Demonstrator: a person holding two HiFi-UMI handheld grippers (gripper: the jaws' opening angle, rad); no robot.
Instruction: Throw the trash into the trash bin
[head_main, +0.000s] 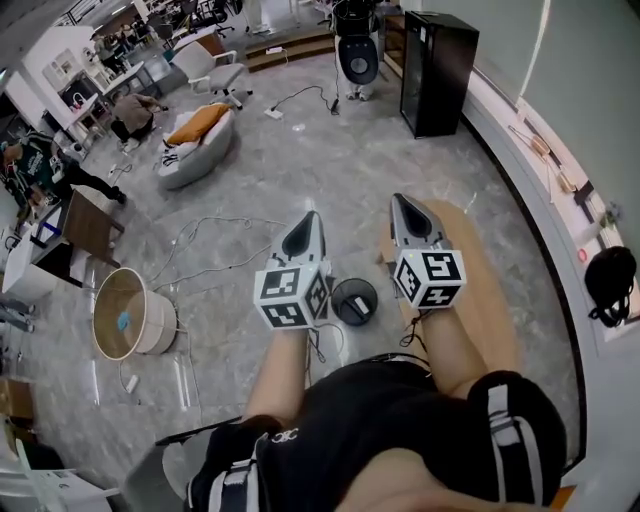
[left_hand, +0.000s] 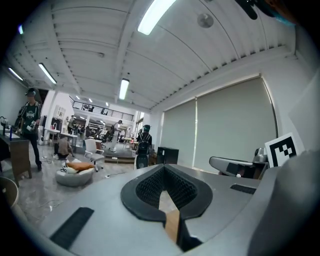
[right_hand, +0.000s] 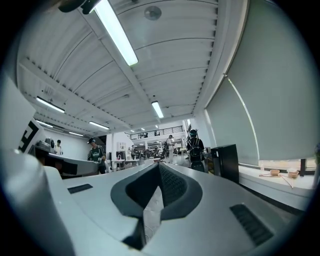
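My left tongs (head_main: 308, 225) and right tongs (head_main: 403, 208) are level and side by side, pointing to 12 o'clock. Both are closed tip to tip with nothing between them. The trash bin (head_main: 160, 326) stands on the floor at 9 o'clock from the left tongs, well apart, with its top open and a small blue scrap (head_main: 123, 322) inside. Loose cables (head_main: 200, 255) cross the floor between us. The bench (head_main: 495, 300) lies under my right tongs, its rounded edge curving off at 1 o'clock. A black round thing (head_main: 354, 300) sits on the floor between the tongs. Open floor runs to 12 o'clock. A black cabinet (head_main: 438, 70) stands at 1 o'clock, and the window ledge (head_main: 560, 190) closes off 3 o'clock.
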